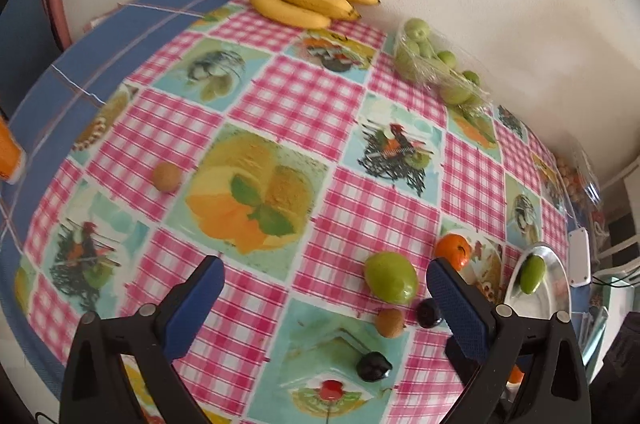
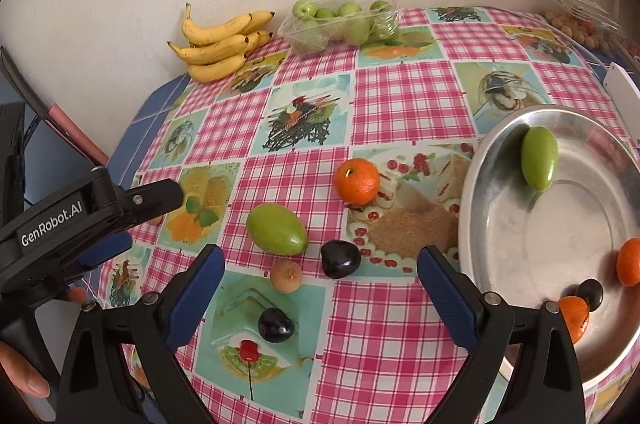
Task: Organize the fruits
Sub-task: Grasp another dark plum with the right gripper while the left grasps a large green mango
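A silver plate (image 2: 500, 160) at the right holds a green mango (image 2: 539, 157), two oranges (image 2: 629, 262) and a dark plum (image 2: 591, 293). On the cloth lie a green mango (image 2: 276, 229), an orange (image 2: 357, 181), two dark plums (image 2: 340, 259), and a brown longan (image 2: 285, 276). Another longan (image 1: 166, 176) lies further left. My right gripper (image 2: 320, 272) is open and empty above the loose fruit. My left gripper (image 1: 325, 276) is open and empty; in the right wrist view its body (image 2: 80, 216) shows at the left.
Bananas (image 2: 218, 42) and a clear tray of green fruit (image 2: 340, 20) stand by the wall. A bag of small fruit (image 2: 576, 20) sits at the far right. A blue table edge (image 1: 60, 84) and an orange cup (image 1: 10, 152) are at the left.
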Action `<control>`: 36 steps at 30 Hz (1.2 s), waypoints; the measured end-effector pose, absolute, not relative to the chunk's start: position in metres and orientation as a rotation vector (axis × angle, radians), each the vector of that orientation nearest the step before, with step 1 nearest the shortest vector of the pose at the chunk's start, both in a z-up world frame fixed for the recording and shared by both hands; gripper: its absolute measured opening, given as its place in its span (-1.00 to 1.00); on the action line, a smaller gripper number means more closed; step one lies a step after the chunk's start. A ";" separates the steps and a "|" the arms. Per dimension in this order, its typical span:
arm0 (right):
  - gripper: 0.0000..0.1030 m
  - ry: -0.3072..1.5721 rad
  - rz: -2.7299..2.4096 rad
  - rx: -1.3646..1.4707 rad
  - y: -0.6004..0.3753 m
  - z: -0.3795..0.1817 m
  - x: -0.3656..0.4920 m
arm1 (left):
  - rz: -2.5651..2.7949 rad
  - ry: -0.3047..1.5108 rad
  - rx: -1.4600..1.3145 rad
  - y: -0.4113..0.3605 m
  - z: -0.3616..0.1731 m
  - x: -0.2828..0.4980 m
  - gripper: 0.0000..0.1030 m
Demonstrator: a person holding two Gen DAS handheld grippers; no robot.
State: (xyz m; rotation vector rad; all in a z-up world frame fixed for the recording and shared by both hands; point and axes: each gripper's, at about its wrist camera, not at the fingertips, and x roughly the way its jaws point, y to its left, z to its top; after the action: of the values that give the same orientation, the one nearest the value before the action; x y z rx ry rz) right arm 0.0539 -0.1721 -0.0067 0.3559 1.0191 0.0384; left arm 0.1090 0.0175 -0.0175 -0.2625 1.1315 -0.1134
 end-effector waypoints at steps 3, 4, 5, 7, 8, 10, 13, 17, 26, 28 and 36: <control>0.63 1.031 0.029 0.343 -0.168 -0.013 0.059 | -0.125 1.152 -0.239 0.006 -0.024 0.113 0.75; 0.57 1.039 0.028 0.341 -0.167 -0.016 0.060 | -0.130 1.164 -0.242 0.004 -0.027 0.114 0.71; 0.49 1.048 0.026 0.339 -0.167 -0.019 0.062 | -0.139 1.176 -0.247 0.003 -0.030 0.116 0.68; 0.46 1.062 0.017 0.332 -0.166 -0.025 0.065 | -0.152 1.198 -0.257 -0.001 -0.036 0.119 0.58; 0.43 1.071 0.015 0.330 -0.166 -0.028 0.068 | -0.156 1.207 -0.258 -0.004 -0.039 0.120 0.56; 0.27 1.086 0.016 0.328 -0.166 -0.034 0.072 | -0.165 1.220 -0.261 -0.008 -0.044 0.123 0.47; 0.10 1.110 0.019 0.320 -0.166 -0.042 0.078 | -0.176 1.244 -0.270 -0.012 -0.051 0.125 0.46; -0.03 1.132 0.012 0.313 -0.167 -0.050 0.082 | -0.200 1.255 -0.275 -0.018 -0.057 0.128 0.28; -0.41 1.150 0.015 0.320 -0.168 -0.053 0.082 | -0.253 1.262 -0.283 -0.031 -0.060 0.132 -0.07; -0.41 1.152 0.017 0.323 -0.169 -0.053 0.082 | -0.260 1.268 -0.291 -0.032 -0.061 0.133 -0.08; -0.41 1.149 0.012 0.329 -0.170 -0.049 0.076 | -0.251 1.304 -0.320 -0.036 -0.069 0.134 -0.10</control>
State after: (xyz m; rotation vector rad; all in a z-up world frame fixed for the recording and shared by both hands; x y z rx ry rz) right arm 0.0760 -0.1704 -0.0495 0.3292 1.1494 0.0115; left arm 0.1343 -0.0358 -0.0692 -0.3200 1.3040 -0.2512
